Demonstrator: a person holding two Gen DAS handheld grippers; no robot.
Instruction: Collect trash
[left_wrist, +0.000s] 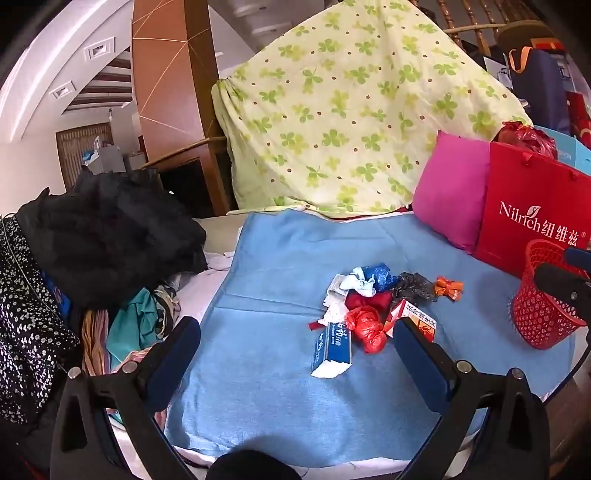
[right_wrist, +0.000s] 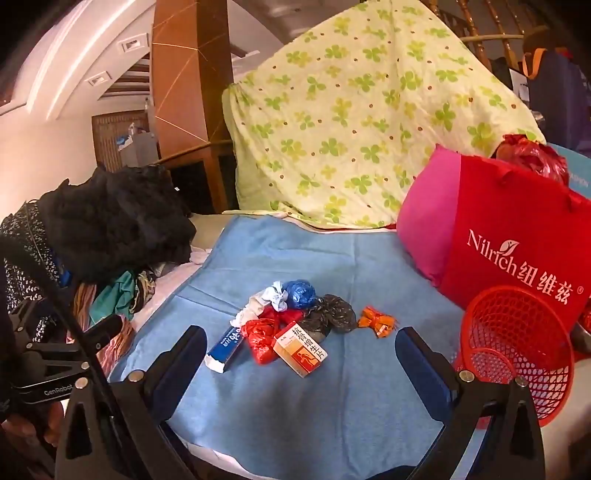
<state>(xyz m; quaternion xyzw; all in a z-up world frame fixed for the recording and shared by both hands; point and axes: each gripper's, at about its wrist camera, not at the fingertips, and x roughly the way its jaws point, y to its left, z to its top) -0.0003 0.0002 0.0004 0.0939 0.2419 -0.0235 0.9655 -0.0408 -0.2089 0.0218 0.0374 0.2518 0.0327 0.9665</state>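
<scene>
Far left: black clothes pile (right_wrist: 110, 225), not task-related. Centre: blue mat (right_wrist: 295, 406) on the bed, trash heaped mid-mat. Heap left to right: blue box (right_wrist: 226, 345), white paper wad (right_wrist: 273, 297), red bag (right_wrist: 260, 338), blue bag (right_wrist: 301, 293), orange box (right_wrist: 301, 349), black bag (right_wrist: 330, 314), and an orange wrapper (right_wrist: 376, 320) lying just apart on the right. Right: red basket (right_wrist: 517, 343) near the mat's right edge, tipped with its mouth toward the camera, looks empty; red gift bag (right_wrist: 517, 251) and pink pillow (right_wrist: 424, 221) behind it.

Left gripper (left_wrist: 295, 354): jaws spread wide, holding nothing, hovering on the near side of the heap; blue box and red bag sit between the fingers in its view. Right gripper (right_wrist: 301, 358): jaws spread too, empty, also near side, orange box framed between them.

Step, as judged: very start, approach before first pick; nothing collected yet. Next move likely calls for lowering one gripper onto a near item, either box being the easiest target, pinching it across the narrow side, then carrying it right to the basket. Risk: soft bags snagging neighbours, and the tipped basket rolling.
</scene>
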